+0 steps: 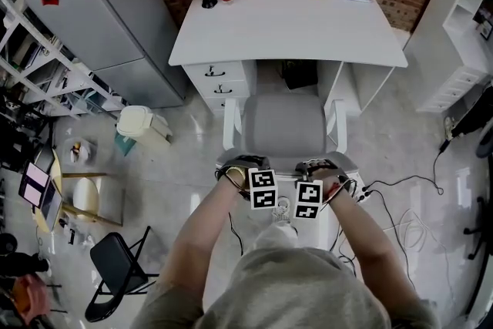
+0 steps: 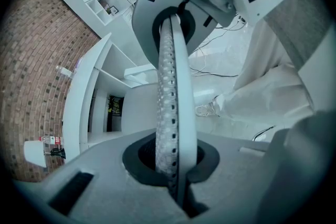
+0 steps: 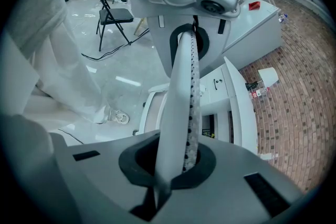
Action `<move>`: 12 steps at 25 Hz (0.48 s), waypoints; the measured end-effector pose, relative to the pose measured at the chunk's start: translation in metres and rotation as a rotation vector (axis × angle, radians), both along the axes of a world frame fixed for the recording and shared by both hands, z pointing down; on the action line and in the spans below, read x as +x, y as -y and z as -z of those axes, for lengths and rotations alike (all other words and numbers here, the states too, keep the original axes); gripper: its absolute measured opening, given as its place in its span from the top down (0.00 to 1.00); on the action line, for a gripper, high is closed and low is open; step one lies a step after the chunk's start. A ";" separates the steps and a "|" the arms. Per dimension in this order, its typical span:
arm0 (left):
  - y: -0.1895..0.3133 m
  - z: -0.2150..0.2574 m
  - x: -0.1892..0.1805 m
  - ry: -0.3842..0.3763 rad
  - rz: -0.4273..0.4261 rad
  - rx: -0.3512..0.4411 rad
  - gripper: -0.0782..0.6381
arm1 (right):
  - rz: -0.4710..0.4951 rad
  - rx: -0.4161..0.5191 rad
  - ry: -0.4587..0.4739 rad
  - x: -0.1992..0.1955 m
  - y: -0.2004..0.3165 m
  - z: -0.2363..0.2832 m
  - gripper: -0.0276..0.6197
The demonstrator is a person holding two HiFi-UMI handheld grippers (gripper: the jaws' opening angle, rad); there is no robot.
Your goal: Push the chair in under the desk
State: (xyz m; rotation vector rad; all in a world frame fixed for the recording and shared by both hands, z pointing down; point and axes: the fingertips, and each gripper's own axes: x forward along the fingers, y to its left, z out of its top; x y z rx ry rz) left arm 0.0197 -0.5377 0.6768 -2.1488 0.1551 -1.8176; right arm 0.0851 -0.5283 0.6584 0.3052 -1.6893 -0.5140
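Our left gripper and right gripper rest at the top of the chair back, each with its jaws pressed together on nothing. We judge the push hardly started: the seat stands before the desk, almost wholly outside it.

Head view looks steeply down; both gripper views face the desk.

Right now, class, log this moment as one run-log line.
left hand-held gripper: shut, empty | right hand-held gripper: shut, empty | both: at chair back | seat: not yet under desk
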 end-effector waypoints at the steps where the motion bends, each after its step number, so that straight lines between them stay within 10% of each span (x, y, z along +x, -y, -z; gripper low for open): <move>1: 0.002 0.000 0.000 0.001 0.000 0.000 0.87 | 0.000 0.000 0.000 0.000 0.002 0.000 0.94; 12: 0.029 0.001 0.007 0.002 -0.004 0.000 0.87 | -0.009 -0.005 0.001 0.007 0.029 0.001 0.94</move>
